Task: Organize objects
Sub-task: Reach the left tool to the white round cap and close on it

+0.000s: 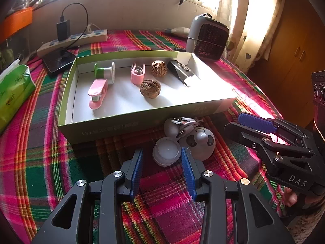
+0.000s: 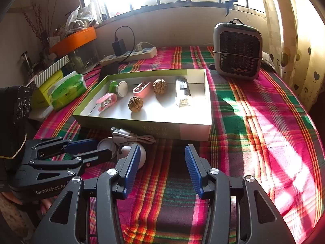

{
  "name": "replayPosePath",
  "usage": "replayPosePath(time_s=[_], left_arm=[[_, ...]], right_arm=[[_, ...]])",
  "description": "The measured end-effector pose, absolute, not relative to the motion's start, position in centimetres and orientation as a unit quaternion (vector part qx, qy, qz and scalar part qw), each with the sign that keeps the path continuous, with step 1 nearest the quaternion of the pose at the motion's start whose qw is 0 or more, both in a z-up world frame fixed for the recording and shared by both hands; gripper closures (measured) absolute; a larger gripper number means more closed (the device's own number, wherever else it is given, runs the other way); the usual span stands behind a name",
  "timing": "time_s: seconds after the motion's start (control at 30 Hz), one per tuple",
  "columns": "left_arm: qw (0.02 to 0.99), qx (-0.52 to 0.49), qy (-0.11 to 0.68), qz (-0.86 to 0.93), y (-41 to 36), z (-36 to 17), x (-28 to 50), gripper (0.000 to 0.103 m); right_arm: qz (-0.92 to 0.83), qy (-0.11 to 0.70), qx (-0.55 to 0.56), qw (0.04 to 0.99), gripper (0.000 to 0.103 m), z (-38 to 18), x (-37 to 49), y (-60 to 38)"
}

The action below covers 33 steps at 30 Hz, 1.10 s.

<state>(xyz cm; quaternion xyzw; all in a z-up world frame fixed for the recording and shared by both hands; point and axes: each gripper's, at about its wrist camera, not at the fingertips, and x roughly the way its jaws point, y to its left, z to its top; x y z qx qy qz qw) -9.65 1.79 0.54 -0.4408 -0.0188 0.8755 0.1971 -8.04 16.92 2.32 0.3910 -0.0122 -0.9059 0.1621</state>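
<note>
A shallow green box (image 1: pixel 101 130) with a white floor sits on the plaid-covered desk (image 1: pixel 40 172). Inside it lie a green-and-white spool (image 1: pixel 104 71), two pink clips (image 1: pixel 97 94) (image 1: pixel 137 73), two walnuts (image 1: pixel 150 87) (image 1: pixel 159 67) and a dark silver-tipped device (image 1: pixel 180 72). Just in front of the box's near wall lie a small round white cap (image 1: pixel 166 154), a panda-faced ball (image 1: pixel 200 143) and a coiled white USB cable (image 2: pixel 132 137). The left gripper (image 1: pixel 162 162) is spread wide with nothing held, its blue pads on either side of the white cap without touching it. The right gripper (image 2: pixel 162 162), also in front of the box, is likewise wide open and empty, over bare cloth beside the panda ball. Behind the box stand a small fan heater (image 2: pixel 237 50) and a power strip (image 2: pixel 130 56).
</note>
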Motion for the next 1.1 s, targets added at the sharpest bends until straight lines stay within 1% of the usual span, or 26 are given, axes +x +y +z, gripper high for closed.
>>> replayPosePath(time_s=[0.33,0.43,0.53,0.9,0.97,1.0,1.03,1.1], left_arm=[[0.178,-0.439,-0.008,0.881,2.2,0.5,-10.1,0.067],[0.173,-0.439,-0.013,0.882,1.8,0.5,-10.2,0.069],[0.159,-0.438,-0.013,0.885,1.4,0.5,-10.2,0.075],[0.144,-0.436,-0.031,0.888,-0.1,0.4,-10.1,0.075],[0.143,-0.435,-0.033,0.888,-0.2,0.4,-10.1,0.075],[0.144,-0.435,-0.035,0.888,-0.3,0.4,-10.1,0.075],[0.145,-0.435,-0.036,0.888,-0.3,0.4,-10.1,0.075],[0.145,-0.433,-0.033,0.889,-0.2,0.4,-10.0,0.075]], right_arm=[[-0.901,-0.007,0.399,0.169,0.055,1.8,-8.1,16.4],[-0.898,-0.007,0.403,0.176,0.055,1.7,-8.2,16.1],[-0.896,-0.002,0.406,0.181,0.055,1.5,-8.2,15.6],[-0.884,0.013,0.423,0.201,0.055,0.6,-8.7,13.5],[-0.881,0.016,0.427,0.204,0.053,0.4,-8.9,13.2],[-0.88,0.019,0.428,0.205,0.049,0.4,-8.9,13.0],[-0.88,0.021,0.428,0.206,0.047,0.3,-9.0,12.8],[-0.879,0.024,0.429,0.206,0.047,0.2,-9.1,12.5]])
